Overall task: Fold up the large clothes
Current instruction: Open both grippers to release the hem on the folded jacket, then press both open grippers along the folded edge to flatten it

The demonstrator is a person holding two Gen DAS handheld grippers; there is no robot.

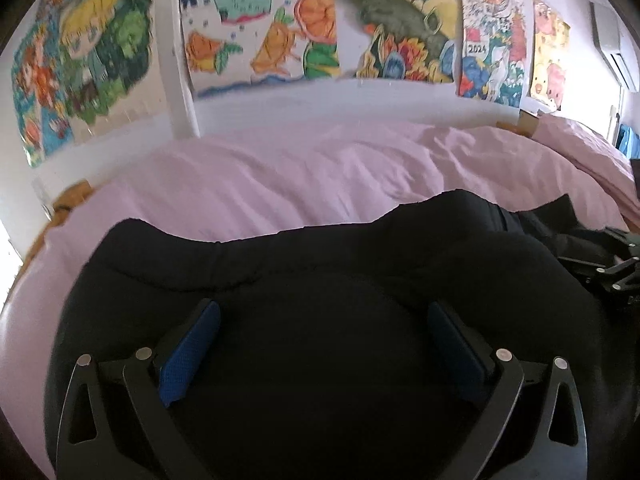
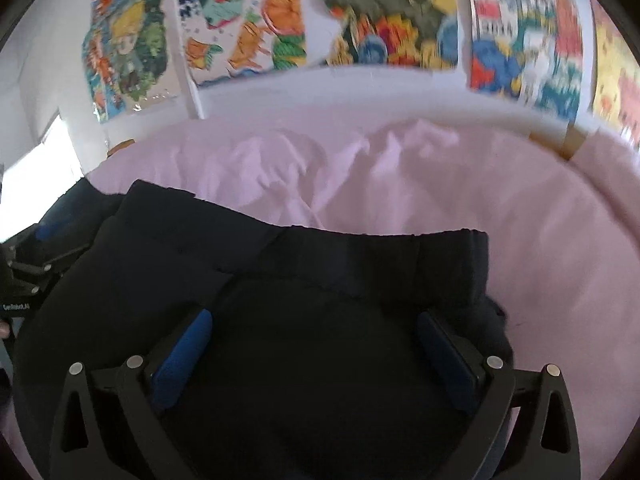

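Left wrist view: our left gripper (image 1: 324, 344) and right gripper (image 2: 316, 344) hang wide apart, holding nothing, over a dark garment (image 1: 320, 264) on the pink bedspread (image 1: 280, 176). We judge a fold finished; next, grasp an edge.

Blurred wall drawings (image 2: 360, 20), garment (image 2: 280, 360) edge-cropped

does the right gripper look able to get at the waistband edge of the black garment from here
Probably yes: the right gripper is open over the black garment, and the waistband edge lies just ahead on the pink bedding, nothing covering it.
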